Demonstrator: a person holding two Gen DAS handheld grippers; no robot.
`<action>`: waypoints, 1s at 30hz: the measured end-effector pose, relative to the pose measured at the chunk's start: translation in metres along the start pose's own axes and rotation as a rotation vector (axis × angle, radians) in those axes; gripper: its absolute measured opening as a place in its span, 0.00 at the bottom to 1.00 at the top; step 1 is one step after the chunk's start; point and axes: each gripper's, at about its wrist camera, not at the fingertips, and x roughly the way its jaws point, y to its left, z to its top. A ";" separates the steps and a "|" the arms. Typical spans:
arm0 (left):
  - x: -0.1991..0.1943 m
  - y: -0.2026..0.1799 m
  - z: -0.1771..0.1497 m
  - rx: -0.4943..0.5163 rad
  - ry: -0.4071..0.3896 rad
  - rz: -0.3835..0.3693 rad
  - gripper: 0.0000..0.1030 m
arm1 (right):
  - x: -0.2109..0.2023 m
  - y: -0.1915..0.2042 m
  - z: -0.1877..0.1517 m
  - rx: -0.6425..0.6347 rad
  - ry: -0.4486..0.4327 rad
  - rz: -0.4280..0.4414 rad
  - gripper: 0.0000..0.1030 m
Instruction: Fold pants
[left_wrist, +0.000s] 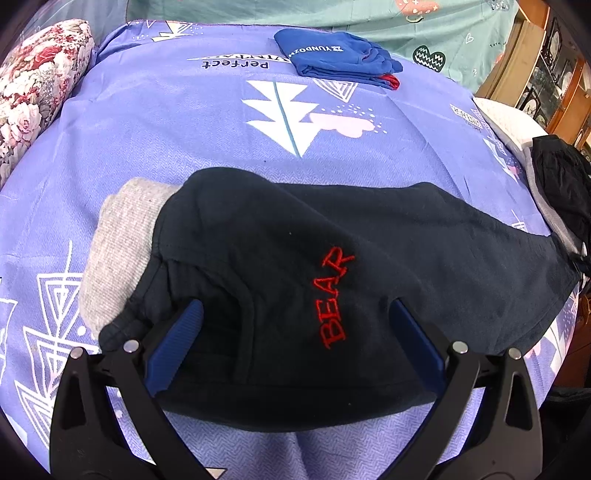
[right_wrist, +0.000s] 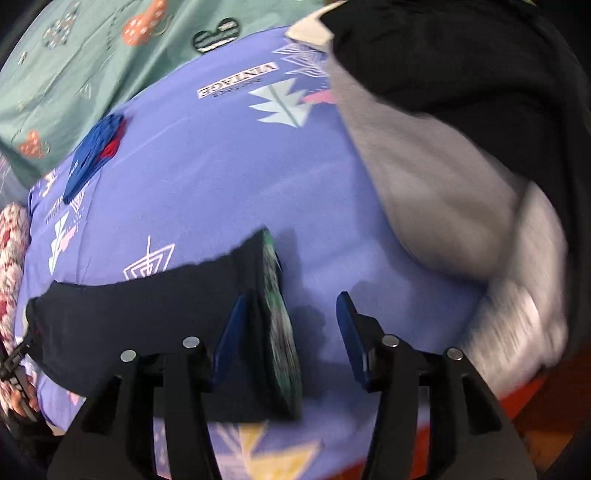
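Dark navy pants (left_wrist: 295, 266) with red "BEAR" lettering (left_wrist: 334, 297) lie flat on the purple bedsheet (left_wrist: 184, 133), a grey inner part (left_wrist: 118, 251) showing at their left end. My left gripper (left_wrist: 295, 314) is open, its blue pads (left_wrist: 177, 343) over the near part of the pants. In the right wrist view the pants' right end (right_wrist: 147, 317) shows a green-striped cuff (right_wrist: 280, 325). My right gripper (right_wrist: 290, 308) is open, its jaws straddling that cuff edge. The view is motion-blurred.
A folded blue garment (left_wrist: 332, 55) lies at the far side of the sheet, also in the right wrist view (right_wrist: 92, 155). A pile of grey and black clothes (right_wrist: 461, 166) sits at the right. A floral pillow (left_wrist: 33, 85) lies at the left. A teal sheet (left_wrist: 369, 14) is behind.
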 end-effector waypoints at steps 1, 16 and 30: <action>0.000 0.000 0.000 0.000 0.000 0.000 0.98 | -0.011 -0.003 -0.009 0.040 0.000 0.046 0.51; -0.005 0.005 -0.001 -0.019 -0.019 -0.046 0.98 | 0.015 0.019 -0.031 0.258 0.170 0.186 0.62; -0.010 0.015 -0.002 -0.055 -0.044 -0.113 0.98 | -0.003 0.049 -0.053 0.146 -0.200 0.109 0.12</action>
